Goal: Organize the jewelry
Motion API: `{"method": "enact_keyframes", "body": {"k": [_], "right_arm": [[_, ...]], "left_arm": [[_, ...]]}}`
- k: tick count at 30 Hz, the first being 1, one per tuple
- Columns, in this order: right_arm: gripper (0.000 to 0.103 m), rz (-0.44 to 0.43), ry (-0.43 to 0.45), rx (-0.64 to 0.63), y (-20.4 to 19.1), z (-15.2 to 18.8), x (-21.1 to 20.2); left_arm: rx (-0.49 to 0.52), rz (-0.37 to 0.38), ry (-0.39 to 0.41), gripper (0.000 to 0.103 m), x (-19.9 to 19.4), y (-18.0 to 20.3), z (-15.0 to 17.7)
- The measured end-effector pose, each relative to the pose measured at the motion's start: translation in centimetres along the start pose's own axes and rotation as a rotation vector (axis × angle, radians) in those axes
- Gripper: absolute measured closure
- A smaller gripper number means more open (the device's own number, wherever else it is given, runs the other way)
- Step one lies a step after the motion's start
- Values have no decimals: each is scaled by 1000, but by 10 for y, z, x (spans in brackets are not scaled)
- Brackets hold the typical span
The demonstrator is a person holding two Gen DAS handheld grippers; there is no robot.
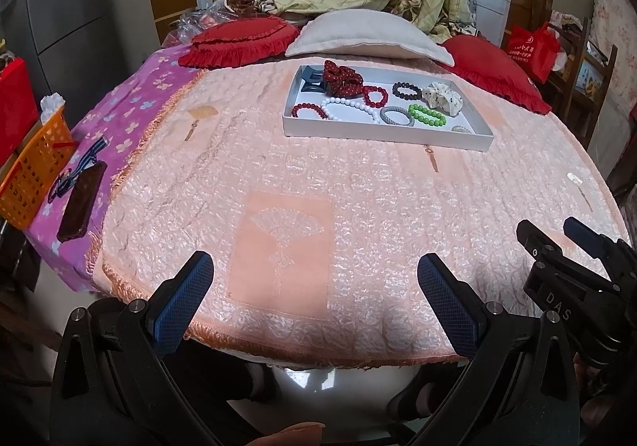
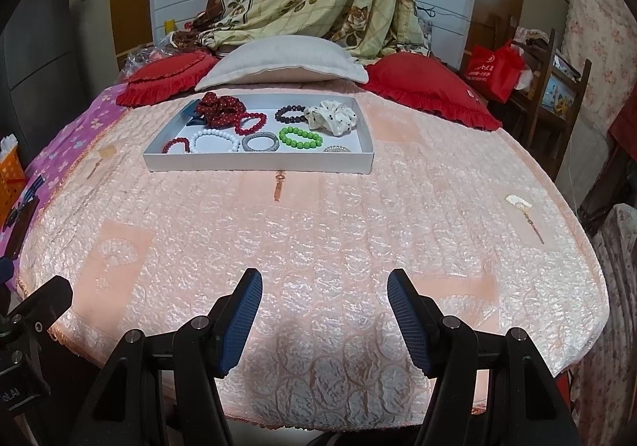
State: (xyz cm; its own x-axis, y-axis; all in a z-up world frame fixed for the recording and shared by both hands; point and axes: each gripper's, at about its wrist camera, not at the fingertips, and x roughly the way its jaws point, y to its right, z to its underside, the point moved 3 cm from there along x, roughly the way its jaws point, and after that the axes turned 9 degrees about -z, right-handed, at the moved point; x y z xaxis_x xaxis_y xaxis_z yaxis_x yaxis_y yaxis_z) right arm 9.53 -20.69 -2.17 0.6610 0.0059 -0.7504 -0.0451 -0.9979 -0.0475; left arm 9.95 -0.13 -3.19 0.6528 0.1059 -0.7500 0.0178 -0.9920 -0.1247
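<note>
Across the peach quilted bed (image 2: 318, 215), your empty, parted left gripper (image 1: 314, 286) and right gripper (image 2: 324, 310) could snag several tangled bracelets in the shallow white cardboard tray (image 2: 258, 165).

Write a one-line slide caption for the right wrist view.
Open right gripper hovers over a pink bedspread, facing a white tray of bracelets and scrunchies.

bead bracelets (image 2: 299, 138) in white tray (image 2: 258, 166)
</note>
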Motion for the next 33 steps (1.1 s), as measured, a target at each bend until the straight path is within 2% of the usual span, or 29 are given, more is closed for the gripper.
{"method": "enact_keyframes", "body": {"k": [8,33], "right_arm": [[40,15,22,13,6,0,2],[40,11,-25,10,8,8,20]], "left_arm": [[1,-4,-9,0,5,0,3],[9,-22,-50,0,24,5,4]]}}
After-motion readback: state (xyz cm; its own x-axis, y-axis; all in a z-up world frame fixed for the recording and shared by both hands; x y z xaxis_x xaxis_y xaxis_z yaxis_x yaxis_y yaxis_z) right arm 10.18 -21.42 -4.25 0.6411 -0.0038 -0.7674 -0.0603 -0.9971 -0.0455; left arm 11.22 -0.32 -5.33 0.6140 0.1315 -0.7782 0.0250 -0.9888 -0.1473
